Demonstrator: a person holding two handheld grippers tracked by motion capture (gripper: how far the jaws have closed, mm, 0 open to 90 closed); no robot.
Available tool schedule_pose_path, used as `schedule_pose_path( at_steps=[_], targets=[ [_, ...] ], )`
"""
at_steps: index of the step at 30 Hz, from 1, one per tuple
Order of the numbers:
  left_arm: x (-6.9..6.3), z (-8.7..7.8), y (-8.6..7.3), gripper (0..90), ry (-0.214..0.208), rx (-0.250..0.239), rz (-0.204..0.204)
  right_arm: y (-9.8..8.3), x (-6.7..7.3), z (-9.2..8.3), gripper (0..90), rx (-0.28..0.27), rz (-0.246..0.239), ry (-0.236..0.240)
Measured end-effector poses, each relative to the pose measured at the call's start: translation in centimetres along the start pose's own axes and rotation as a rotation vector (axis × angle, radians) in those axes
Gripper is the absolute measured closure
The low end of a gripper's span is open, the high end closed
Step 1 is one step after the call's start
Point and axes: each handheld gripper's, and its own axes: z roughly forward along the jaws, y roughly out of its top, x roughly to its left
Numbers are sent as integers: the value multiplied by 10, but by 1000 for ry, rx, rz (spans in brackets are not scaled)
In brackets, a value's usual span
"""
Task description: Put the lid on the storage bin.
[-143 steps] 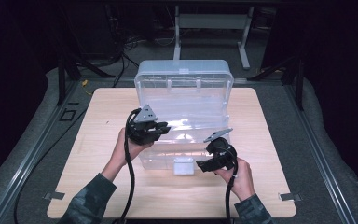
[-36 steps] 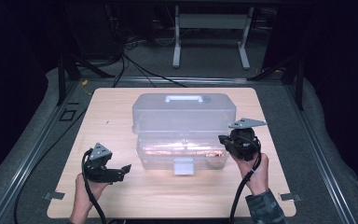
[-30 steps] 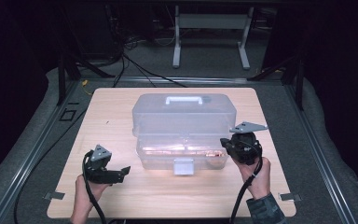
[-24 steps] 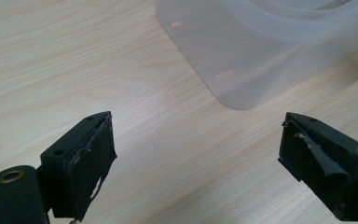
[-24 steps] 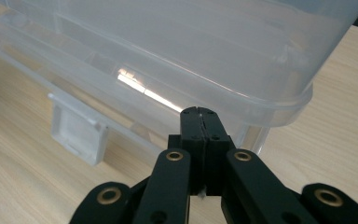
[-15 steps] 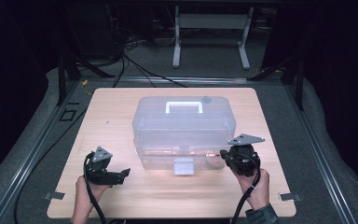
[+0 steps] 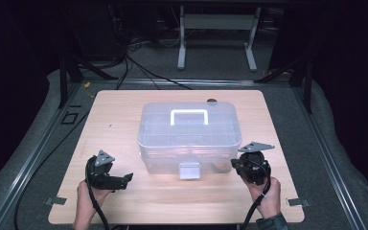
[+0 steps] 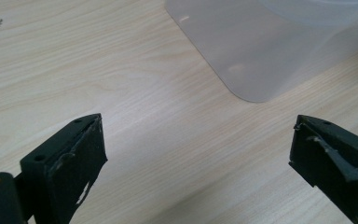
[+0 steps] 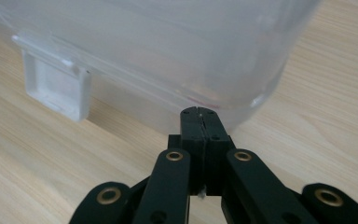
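**Closed box mid-table, grippers at its front corners**

While resting on the wooden table (image 7: 124, 110), sits lidded and centred: clear plastic box (image 7: 189, 136), white handle (image 7: 189, 116) on top, white latch (image 7: 189, 169) facing the near edge. Near the front-left corner, well apart from the box: left gripper (image 7: 120, 179), jaws just opened wide, nothing between. At the box's front-right corner: right gripper (image 9: 199, 112), jaws pressed together, empty, tips just beside the wall.
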Motion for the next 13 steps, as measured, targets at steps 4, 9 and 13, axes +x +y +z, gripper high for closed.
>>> schedule_pose_path(
  at_steps=[4, 9, 13],
  targets=[
    [5, -2, -6, 17, 22, 1, -13, -14, -12, -8, 893, -3, 27, -25],
    [12, -1, -19, 3, 53, 7, -43, -40, -31, -4, 813, 17, 74, -67],
    [15, 0, -29, 2, 59, 13, -62, -56, -43, 4, 540, 33, 120, -105]
  ],
)
